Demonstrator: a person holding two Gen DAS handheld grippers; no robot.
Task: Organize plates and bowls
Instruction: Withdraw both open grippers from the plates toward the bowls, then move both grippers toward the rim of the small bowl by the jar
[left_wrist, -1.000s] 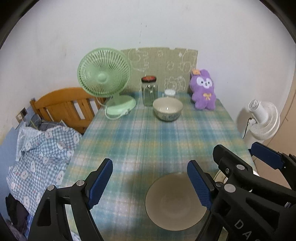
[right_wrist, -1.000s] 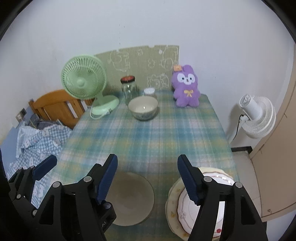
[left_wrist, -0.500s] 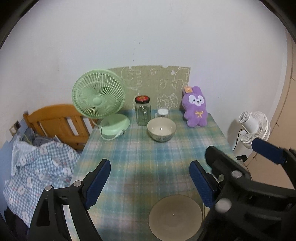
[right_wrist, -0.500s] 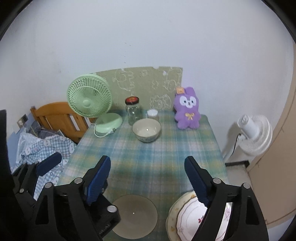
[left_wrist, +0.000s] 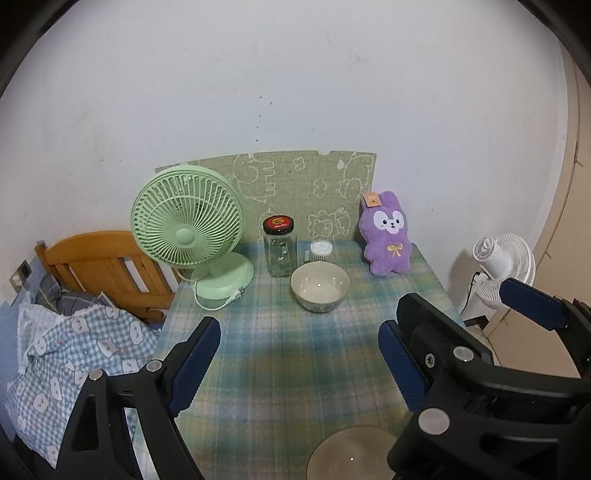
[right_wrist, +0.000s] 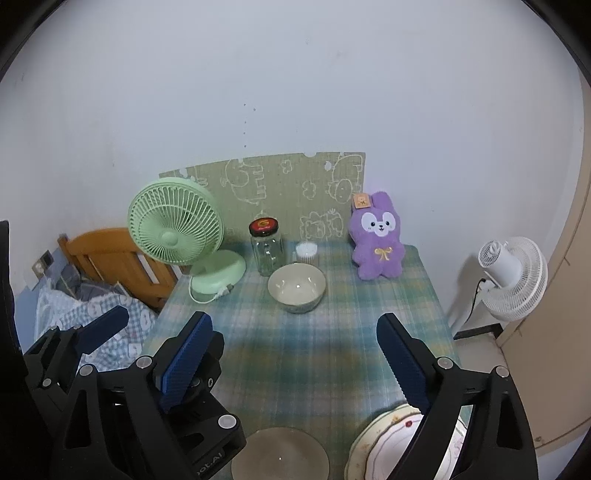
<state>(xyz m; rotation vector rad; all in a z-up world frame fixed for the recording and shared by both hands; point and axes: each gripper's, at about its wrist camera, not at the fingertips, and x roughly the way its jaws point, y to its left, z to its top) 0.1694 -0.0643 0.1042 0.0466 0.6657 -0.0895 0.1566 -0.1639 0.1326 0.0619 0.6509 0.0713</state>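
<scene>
Presently both tools, left tool (left_wrist: 299, 365) apart and empty, right tool (right_wrist: 295, 362) opening and empty, hover above the near plate (right_wrist: 280, 456); the far bowl (right_wrist: 296, 288) merits a level, rim-straddling approach across the surface (right_wrist: 314, 354).

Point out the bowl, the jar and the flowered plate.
bowl (right_wrist: 296, 286), right wrist view, inner bottom
jar (left_wrist: 281, 254), left wrist view, glass body
flowered plate (right_wrist: 384, 448), right wrist view, left rim
</scene>
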